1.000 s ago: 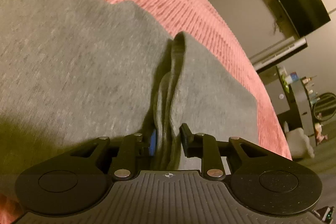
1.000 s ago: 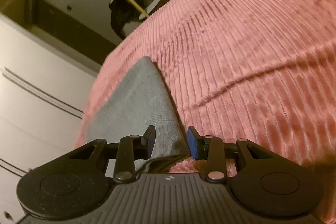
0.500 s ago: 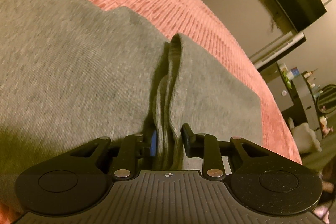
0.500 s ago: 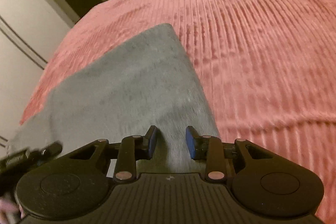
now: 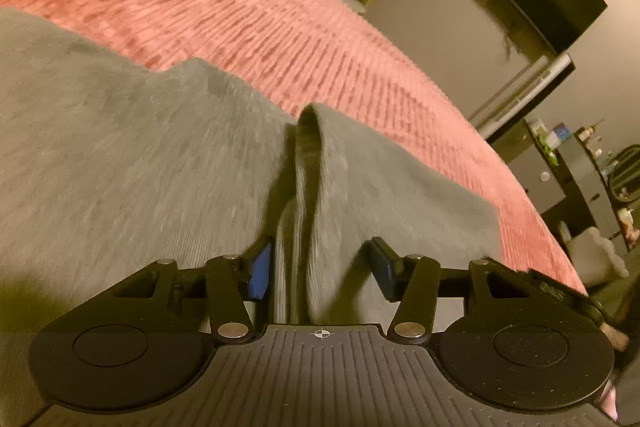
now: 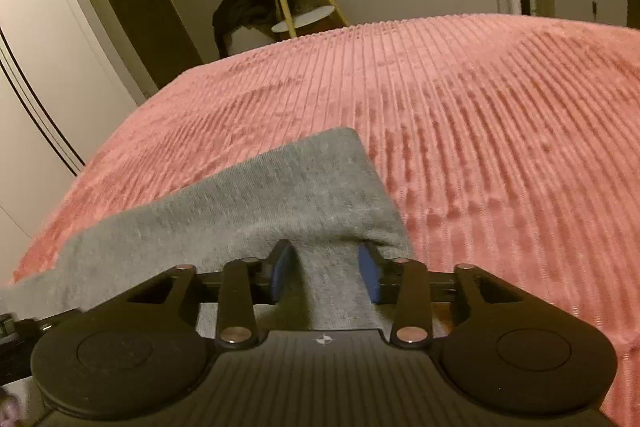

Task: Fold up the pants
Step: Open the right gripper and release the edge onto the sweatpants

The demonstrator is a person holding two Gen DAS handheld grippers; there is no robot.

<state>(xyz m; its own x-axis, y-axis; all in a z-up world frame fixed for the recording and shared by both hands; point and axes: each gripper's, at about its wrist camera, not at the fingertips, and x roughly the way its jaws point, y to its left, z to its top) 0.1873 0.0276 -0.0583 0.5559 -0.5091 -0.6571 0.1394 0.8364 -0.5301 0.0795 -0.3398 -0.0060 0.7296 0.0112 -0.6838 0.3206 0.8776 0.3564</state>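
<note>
We see the grey knit pants (image 5: pixel 120 167) lying on the pink ribbed bedspread (image 5: pixel 280 27). Our left tongs (image 5: pixel 320 267) have just been opening, a raised fold standing loose between them. Our right tongs (image 6: pixel 326 273) have also widened, with cloth bunched between their blue pads.

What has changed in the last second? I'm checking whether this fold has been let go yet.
The left gripper has just been opening: its fingers have parted from the pinched ridge of the grey pants, which still stands between them. The right gripper swung over the pants and its jaws have just been opening, with cloth between them. The pants remain on the pink bedspread.
</note>
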